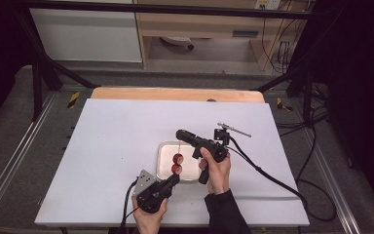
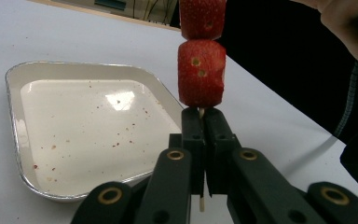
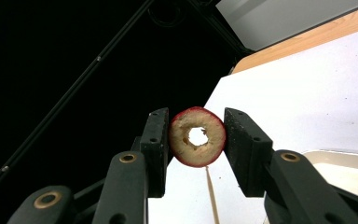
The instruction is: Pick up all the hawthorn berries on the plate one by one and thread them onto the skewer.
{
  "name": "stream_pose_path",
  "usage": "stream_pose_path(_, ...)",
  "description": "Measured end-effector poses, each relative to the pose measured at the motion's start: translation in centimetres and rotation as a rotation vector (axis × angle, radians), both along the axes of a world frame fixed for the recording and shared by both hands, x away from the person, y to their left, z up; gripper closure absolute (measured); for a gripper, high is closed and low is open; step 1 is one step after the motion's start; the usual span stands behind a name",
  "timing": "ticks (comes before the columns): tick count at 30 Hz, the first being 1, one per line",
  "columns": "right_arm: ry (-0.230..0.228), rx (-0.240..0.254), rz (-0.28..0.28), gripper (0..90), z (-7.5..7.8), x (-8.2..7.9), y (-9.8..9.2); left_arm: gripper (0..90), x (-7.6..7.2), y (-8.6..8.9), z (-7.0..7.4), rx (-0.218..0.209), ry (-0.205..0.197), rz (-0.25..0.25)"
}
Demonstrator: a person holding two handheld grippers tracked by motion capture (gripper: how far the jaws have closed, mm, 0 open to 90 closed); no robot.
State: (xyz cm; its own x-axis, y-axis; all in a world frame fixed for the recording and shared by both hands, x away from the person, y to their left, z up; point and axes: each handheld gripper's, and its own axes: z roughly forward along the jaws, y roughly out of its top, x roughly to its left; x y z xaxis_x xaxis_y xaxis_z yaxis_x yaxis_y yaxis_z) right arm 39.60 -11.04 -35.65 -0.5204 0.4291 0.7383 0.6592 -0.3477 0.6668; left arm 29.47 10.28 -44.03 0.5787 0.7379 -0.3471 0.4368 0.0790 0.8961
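Note:
My left gripper is shut on the lower end of a thin wooden skewer and holds it upright. Two red strawberry pieces are threaded on the skewer just above the jaws. In the high view they hang over a shallow foil tray, with the left gripper at the tray's near edge. My right gripper is shut on a red ring-shaped fruit piece with a hole through its middle. It holds the ring above the skewer; in the high view the right gripper is over the tray's far edge.
The tray holds only juice specks. It sits on a white tabletop with a wooden strip at the back. A black cable trails right from the right gripper. Black frame posts stand around the table.

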Motion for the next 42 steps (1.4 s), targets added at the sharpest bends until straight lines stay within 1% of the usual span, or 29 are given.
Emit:
stream_pose_path(15,0.002,-0.016,0.016,62.1,-0.6,-0.1,0.4,88.2,0.1,-0.1,0.0,-0.009,0.005,0.001)
stream_pose_path(22,0.002,-0.014,0.027,62.2,-0.7,-0.4,0.5,88.3,0.3,-0.2,-0.1,-0.026,0.021,0.002)
stream_pose_path(24,0.003,-0.017,0.030,62.2,-0.7,-0.5,0.5,88.4,0.4,-0.3,-0.2,-0.037,0.033,-0.004)
stream_pose_path(25,0.002,-0.019,0.031,62.2,-0.7,-0.5,0.5,88.4,0.4,-0.3,-0.3,-0.052,0.034,-0.010)
stream_pose_path(28,0.008,-0.022,0.027,62.2,-0.9,-0.5,0.5,88.5,0.3,-0.3,-0.3,-0.063,0.033,-0.009)
stream_pose_path(31,0.015,-0.026,0.033,62.3,-1.0,-0.5,0.6,88.5,0.4,-0.3,-0.4,-0.062,0.033,0.003)
stream_pose_path(33,0.036,-0.032,0.041,62.3,-1.1,-0.6,0.6,88.5,0.4,-0.3,-0.3,-0.055,0.027,0.016)
stream_pose_path(34,0.037,-0.036,0.042,62.3,-1.2,-0.7,0.6,88.5,0.4,-0.3,-0.3,-0.061,0.025,0.021)
stream_pose_path(36,0.048,-0.040,0.049,62.3,-1.5,-0.7,0.6,88.5,0.5,-0.2,-0.2,-0.056,0.015,0.029)
stream_pose_path(37,0.055,-0.047,0.055,62.3,-1.6,-0.7,0.7,88.5,0.6,-0.2,-0.1,-0.057,0.021,0.030)
stream_pose_path(39,0.051,-0.053,0.063,62.4,-1.9,-0.9,0.8,88.5,0.8,-0.1,-0.1,-0.051,0.028,0.027)
stream_pose_path(42,0.039,-0.069,0.059,62.3,-2.0,-1.0,0.9,88.6,0.8,-0.2,-0.2,-0.042,0.033,0.022)
